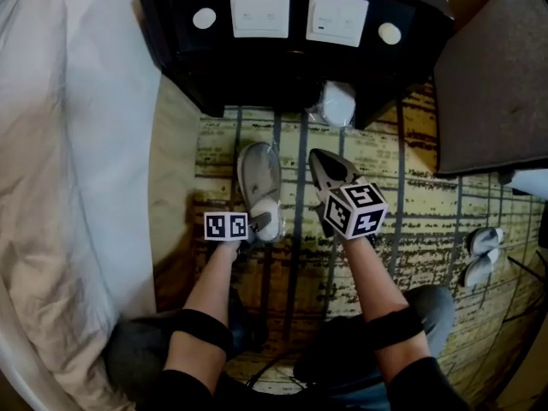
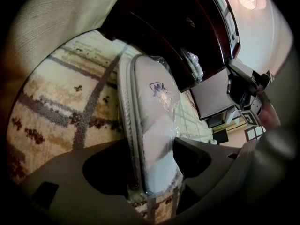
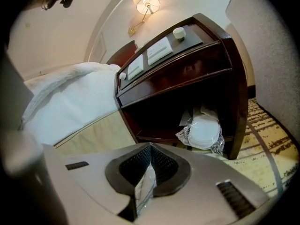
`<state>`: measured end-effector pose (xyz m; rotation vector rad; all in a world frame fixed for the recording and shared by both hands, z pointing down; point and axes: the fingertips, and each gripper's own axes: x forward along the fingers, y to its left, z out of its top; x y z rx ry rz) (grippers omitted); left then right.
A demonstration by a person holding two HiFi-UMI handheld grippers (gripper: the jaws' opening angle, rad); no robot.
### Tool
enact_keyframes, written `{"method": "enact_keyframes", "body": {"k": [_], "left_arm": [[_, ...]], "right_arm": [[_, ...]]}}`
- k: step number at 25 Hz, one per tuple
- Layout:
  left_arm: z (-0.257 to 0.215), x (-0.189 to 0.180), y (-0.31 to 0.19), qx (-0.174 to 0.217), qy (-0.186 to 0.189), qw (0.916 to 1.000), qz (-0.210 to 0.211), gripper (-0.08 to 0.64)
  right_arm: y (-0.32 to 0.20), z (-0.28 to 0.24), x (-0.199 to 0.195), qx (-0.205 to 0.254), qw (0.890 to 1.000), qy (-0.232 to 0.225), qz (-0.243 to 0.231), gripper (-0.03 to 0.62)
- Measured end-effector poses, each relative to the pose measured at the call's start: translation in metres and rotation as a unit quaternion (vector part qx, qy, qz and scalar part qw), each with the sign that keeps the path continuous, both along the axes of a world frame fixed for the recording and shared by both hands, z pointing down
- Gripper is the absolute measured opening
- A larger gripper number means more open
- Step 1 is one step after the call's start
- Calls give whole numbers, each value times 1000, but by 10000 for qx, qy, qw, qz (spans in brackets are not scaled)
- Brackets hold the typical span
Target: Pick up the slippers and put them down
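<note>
left gripper (image 1: 259, 223) half-open astride left slipper (image 2: 152, 125) heel (likely unclamped), toe pointing far; right gripper (image 3: 143, 172) pinches other slipper (image 1: 330, 171) wrap (image 3: 143, 189)

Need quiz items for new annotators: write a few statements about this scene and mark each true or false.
1. The heel of a white slipper sits between the left gripper's jaws. True.
2. The right gripper stands wide open. False: its jaws are shut, pinching a bit of plastic film.
3. A wrapped white bundle sits on the nightstand's lower shelf. True.
4. The wall lamp is off. False: the lamp is lit.
</note>
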<state>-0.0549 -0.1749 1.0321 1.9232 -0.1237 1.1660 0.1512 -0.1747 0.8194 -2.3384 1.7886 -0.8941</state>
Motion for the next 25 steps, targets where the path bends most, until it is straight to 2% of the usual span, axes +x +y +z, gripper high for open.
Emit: {"method": "enact_keyframes", "body": {"k": [6,20,25], "left_arm": [[-4,6,-1,66,453,9989,-108,195],[-30,6,-5,-130,1060,9943,-32,129],[-58,8,-13,-507,1619,9854,-139,126]], "right_arm": [[11,13,0,-74,10000,-16,11,3],[11,16,-5,-26,10000,-12,-35,3],[8,14,-8,18,10000,0,-87,3]]}}
